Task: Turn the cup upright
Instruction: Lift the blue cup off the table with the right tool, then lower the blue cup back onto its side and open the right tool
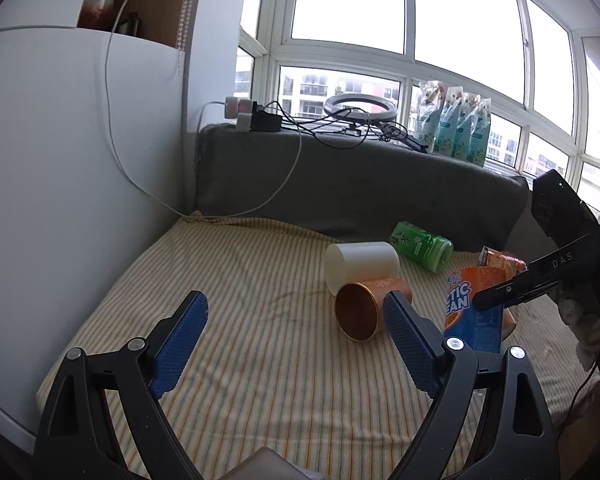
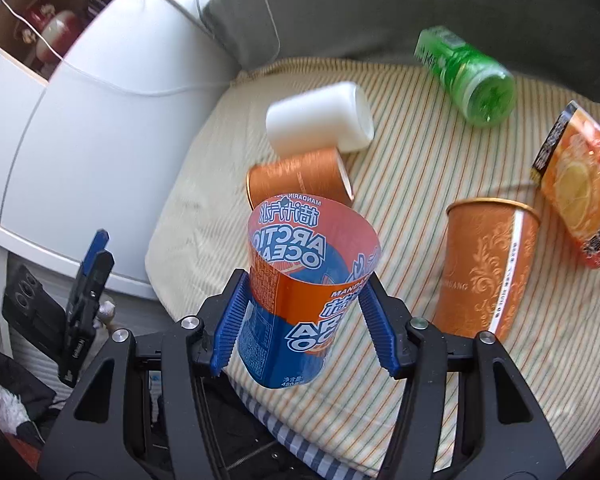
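Observation:
My right gripper (image 2: 300, 304) is shut on an orange and blue Arctic Ocean cup (image 2: 300, 280), held mouth up above the striped cushion (image 2: 420, 152). In the left wrist view this cup (image 1: 472, 308) is at the right, with the right gripper (image 1: 488, 300) clamped on it. My left gripper (image 1: 296, 312) is open and empty, low over the cushion (image 1: 240, 280). An orange metallic cup (image 1: 364, 308) lies on its side just beyond its right finger; it also shows in the right wrist view (image 2: 300, 180).
A white cup (image 1: 360, 264) lies on its side behind the orange one. A green cup (image 1: 422, 246) lies near the grey backrest (image 1: 340, 184). Another orange patterned cup (image 2: 484, 268) stands upright, and an orange-print cup (image 2: 576, 188) lies at the right. A white cabinet (image 1: 60, 200) stands to the left.

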Demonstrator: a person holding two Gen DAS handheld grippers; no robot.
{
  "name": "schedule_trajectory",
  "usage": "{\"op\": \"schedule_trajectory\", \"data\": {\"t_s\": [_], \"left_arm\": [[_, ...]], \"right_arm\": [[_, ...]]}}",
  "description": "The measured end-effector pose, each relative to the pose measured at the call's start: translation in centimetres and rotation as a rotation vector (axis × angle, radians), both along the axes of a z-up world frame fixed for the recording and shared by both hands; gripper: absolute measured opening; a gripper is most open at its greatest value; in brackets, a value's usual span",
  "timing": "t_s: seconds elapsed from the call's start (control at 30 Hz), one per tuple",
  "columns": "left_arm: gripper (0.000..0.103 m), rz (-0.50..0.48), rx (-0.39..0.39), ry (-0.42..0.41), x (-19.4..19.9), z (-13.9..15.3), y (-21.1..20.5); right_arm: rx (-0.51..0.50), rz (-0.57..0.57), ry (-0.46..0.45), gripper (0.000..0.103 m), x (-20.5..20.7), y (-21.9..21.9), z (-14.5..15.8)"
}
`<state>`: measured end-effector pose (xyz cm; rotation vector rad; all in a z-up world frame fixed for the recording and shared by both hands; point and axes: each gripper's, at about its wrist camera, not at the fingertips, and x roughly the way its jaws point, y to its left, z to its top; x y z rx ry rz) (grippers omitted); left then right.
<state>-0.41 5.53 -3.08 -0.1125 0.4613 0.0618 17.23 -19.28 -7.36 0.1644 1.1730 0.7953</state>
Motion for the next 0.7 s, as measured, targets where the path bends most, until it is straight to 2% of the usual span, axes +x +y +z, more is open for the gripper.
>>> {"op": "schedule_trajectory", "data": {"t_s": [0.2,0.4,0.6,0.7], "left_arm": [[0.089,-0.059,-0.014,0.068,0.6,-0.7,-1.1],[0.089,-0.071,-0.045,0.096,1.0,-1.0,-1.1],[0.089,-0.093,-0.065,0.127,1.5,-1.1,-1.1],[0.089,-0.125,-0.077,0.150,2.0,-1.1,-1.5]], "right_arm": [[-0.057,0.038,-0.005,0.059,0.7,2.1,-1.7],[-0.055,0.049,-0.001,0.060,1.4,3.8,-2.7],[-0.052,0.035,0.041,0.060,2.1,4.1,-4.1],[-0.059,0.024,0.039,0.064,2.1,3.8,-4.3]]}}
